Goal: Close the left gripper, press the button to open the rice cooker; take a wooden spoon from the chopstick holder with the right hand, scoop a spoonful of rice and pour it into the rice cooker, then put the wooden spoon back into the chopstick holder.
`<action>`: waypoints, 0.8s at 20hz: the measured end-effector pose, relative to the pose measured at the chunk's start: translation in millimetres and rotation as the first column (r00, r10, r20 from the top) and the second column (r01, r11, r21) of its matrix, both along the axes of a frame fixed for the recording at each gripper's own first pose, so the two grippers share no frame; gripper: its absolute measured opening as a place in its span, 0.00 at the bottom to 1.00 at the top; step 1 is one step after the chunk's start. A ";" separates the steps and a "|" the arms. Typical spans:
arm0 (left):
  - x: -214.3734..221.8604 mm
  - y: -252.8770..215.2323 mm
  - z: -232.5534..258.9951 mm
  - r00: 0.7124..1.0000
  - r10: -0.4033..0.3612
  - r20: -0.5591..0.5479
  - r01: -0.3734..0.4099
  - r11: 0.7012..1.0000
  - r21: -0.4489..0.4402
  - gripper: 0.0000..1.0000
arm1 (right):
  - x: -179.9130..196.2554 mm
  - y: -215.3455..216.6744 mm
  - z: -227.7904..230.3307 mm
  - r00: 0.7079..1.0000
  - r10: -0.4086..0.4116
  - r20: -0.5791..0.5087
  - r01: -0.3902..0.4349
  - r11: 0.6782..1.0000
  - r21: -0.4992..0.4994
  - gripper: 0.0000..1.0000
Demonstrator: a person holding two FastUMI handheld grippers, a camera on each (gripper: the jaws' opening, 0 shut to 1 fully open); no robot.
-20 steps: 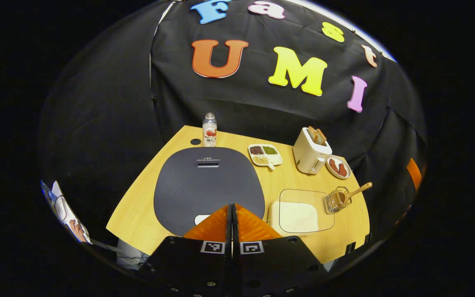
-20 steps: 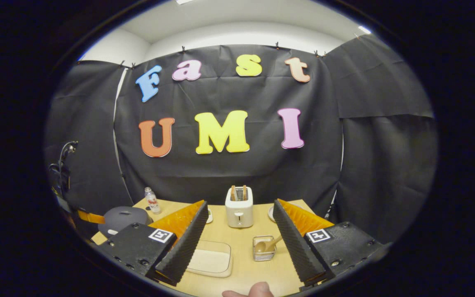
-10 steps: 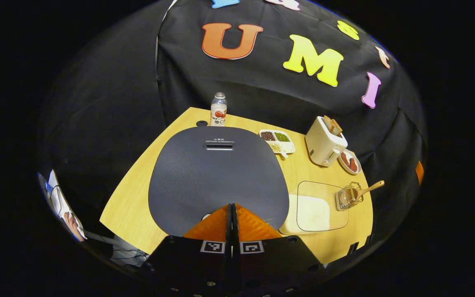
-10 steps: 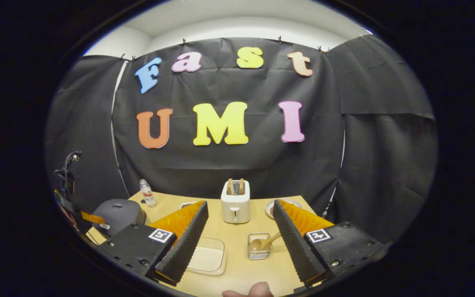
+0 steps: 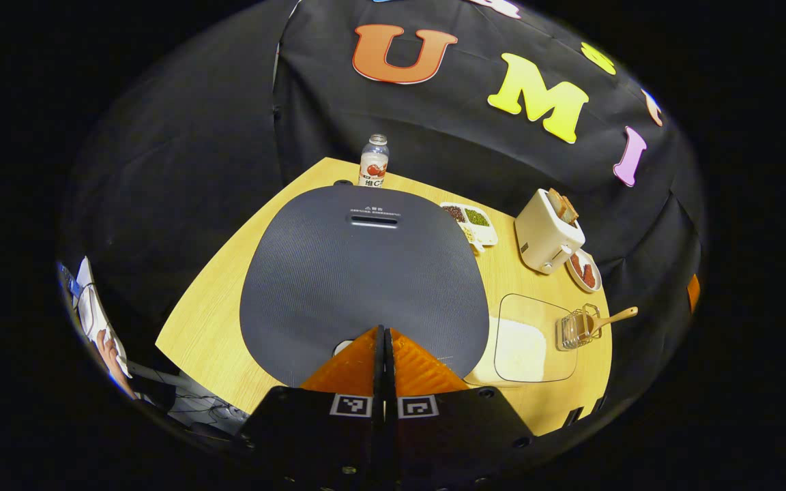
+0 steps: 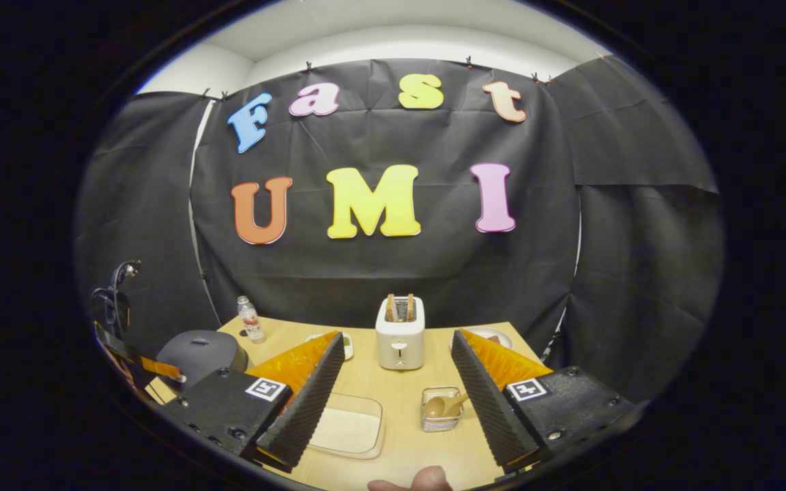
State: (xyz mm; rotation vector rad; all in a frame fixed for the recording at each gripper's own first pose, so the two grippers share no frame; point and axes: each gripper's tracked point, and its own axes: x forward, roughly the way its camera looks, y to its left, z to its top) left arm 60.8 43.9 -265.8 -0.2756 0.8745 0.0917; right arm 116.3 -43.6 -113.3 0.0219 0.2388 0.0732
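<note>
The dark grey rice cooker (image 5: 364, 273) stands with its lid down, seen from above in the left gripper view and again as the rice cooker (image 6: 198, 353) at the left of the right gripper view. My left gripper (image 5: 383, 330) is shut, its tips right over the white button (image 5: 342, 347) at the lid's front edge. The wooden spoon (image 5: 610, 318) leans in the wire chopstick holder (image 5: 574, 329). A clear container of rice (image 5: 521, 346) sits beside the cooker. My right gripper (image 6: 394, 337) hangs open above the table, with the chopstick holder (image 6: 440, 411) and spoon (image 6: 442, 406) below it.
On the wooden table (image 5: 215, 320) stand a drink bottle (image 5: 373, 162), a divided dish of beans (image 5: 473, 220), a white toaster (image 5: 548, 233) with bread and a small plate (image 5: 583, 271) of red food. A fingertip (image 6: 427, 480) shows at the bottom of the right gripper view.
My left gripper has come down and forward toward the cooker's front edge, so the lid looks larger. The right gripper view has shifted slightly, its fingers still apart.
</note>
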 end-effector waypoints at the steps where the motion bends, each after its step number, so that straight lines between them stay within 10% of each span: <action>1: -0.5 1.3 1.6 1.000 -0.005 0.014 0.005 1.000 0.010 0.01 | 0.7 3.0 -0.6 1.000 0.005 0.000 -0.005 1.000 0.010 0.99; 9: 4.5 4.7 39.2 0.988 0.007 0.157 -0.017 0.998 0.064 0.00 | 1.5 8.7 17.7 0.999 0.039 0.037 -0.039 0.999 -0.004 0.99; 16: 40.7 15.2 160.0 0.878 0.021 0.479 -0.092 0.988 0.125 0.00 | -4.9 0.3 37.2 0.997 0.031 0.077 -0.031 1.000 0.003 1.00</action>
